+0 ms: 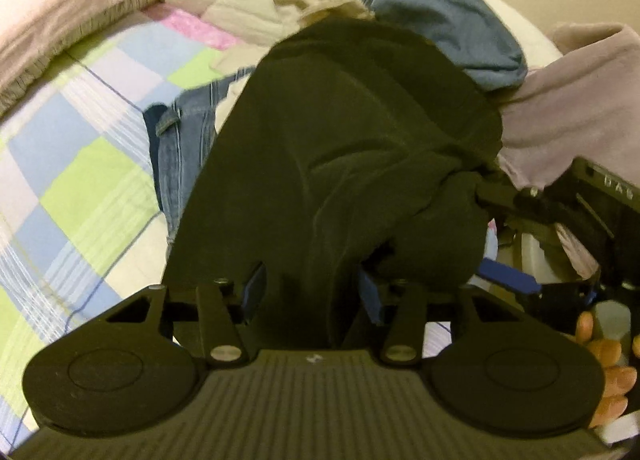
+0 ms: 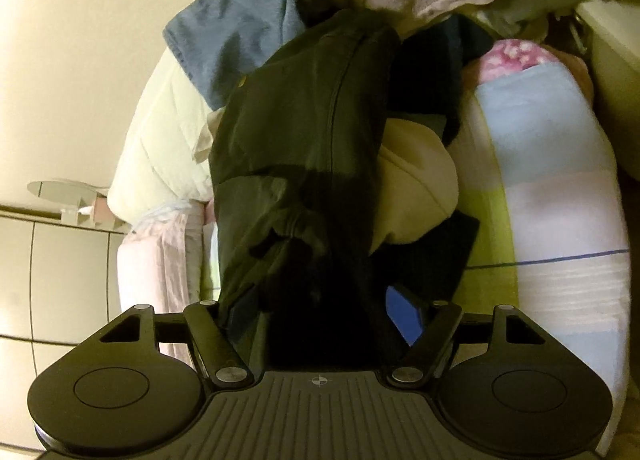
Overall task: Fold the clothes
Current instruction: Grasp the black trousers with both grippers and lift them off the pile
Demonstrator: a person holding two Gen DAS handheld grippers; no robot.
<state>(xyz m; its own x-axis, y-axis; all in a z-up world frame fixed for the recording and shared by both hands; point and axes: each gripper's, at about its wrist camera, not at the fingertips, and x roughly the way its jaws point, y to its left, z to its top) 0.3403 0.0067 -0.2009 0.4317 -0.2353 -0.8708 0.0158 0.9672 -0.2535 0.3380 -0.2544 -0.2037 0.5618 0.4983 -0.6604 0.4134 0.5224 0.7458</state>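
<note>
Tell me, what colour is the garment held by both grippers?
Dark olive green garment; it shows best in the left wrist view.

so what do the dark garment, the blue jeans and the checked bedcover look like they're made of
Dark garment: soft matte knit, maybe cotton jersey or fleece; it drapes in loose rounded folds with no sheen, and both grippers hold it. Blue jeans: denim, judging by the faded blue weave and the pale stitched seams. Checked bedcover: thin woven cotton-like cloth, matte, with a printed pastel check; the exact fibre cannot be told.

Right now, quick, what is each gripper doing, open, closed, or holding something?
Left gripper: closed on the dark garment.
Right gripper: closed on the same dark garment.
</note>
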